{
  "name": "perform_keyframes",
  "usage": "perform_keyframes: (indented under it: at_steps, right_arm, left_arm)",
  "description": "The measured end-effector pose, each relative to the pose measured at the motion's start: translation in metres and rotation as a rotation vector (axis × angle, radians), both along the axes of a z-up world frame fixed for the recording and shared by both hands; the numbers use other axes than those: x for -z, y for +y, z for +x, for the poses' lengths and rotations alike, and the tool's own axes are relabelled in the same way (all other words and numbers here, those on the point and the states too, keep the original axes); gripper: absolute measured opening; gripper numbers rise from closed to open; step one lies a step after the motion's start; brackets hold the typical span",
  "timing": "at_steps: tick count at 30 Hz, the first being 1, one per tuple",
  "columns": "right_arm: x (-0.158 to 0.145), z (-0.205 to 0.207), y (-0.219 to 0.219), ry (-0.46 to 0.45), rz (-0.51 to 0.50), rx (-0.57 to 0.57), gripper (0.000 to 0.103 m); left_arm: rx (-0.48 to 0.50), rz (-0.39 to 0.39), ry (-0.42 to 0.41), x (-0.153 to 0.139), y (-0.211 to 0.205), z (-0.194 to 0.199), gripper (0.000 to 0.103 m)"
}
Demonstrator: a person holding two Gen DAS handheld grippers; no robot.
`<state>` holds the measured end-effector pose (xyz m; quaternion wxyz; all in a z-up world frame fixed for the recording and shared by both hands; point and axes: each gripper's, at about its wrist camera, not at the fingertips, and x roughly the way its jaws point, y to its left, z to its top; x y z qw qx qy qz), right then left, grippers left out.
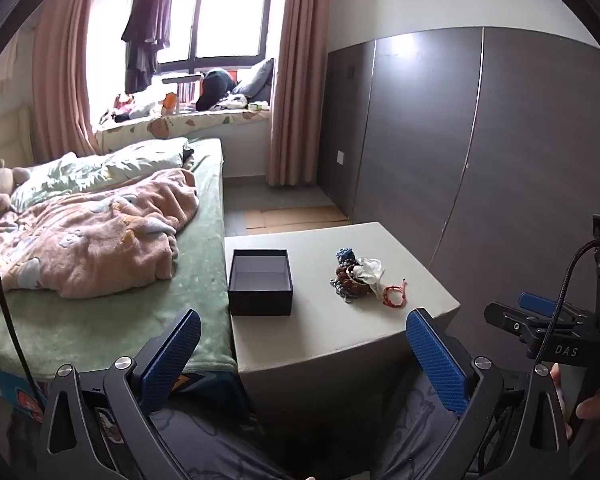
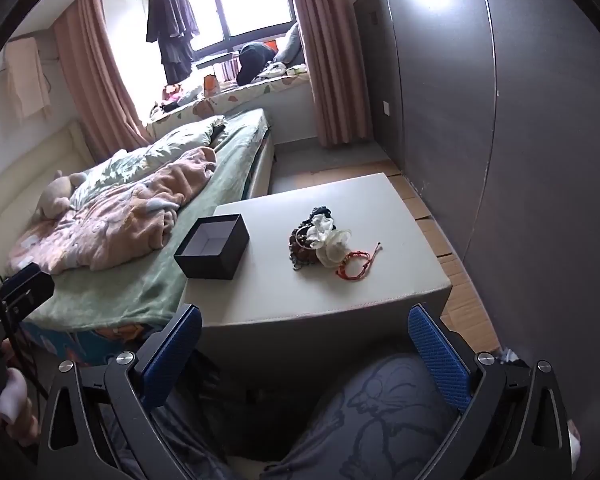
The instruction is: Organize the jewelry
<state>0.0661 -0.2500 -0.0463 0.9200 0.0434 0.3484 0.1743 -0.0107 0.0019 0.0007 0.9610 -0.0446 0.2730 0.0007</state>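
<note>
left gripper (image 1: 303, 344) wide open, holding nothing, right gripper (image 2: 305, 342) same, empty black box (image 2: 213, 252) on white ottoman (image 2: 260, 300), jewelry pile (image 2: 324, 249) well right of box

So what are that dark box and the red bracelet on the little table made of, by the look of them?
The box looks like stiff matte cardboard: thin straight walls, dull black outside, pale lining inside. The red bracelet seems to be braided cord, thin and limp with loose tail ends, though it is too small to be sure. The table looks padded, with a stitched seam, perhaps faux leather.

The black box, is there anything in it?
Empty. The black box has no lid, and both views show only its bare pale bottom.
</note>
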Motion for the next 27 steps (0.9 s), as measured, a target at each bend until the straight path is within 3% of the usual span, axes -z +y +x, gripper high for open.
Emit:
perform_keyframes:
  at_steps: [27]
  right_arm:
    - [-0.0056, -0.0058, 0.0065, -0.029, -0.017, -0.028, 0.103]
  left_arm:
    - [0.006, -0.010, -0.048, -0.0042, 0.0001, -0.0080, 0.102]
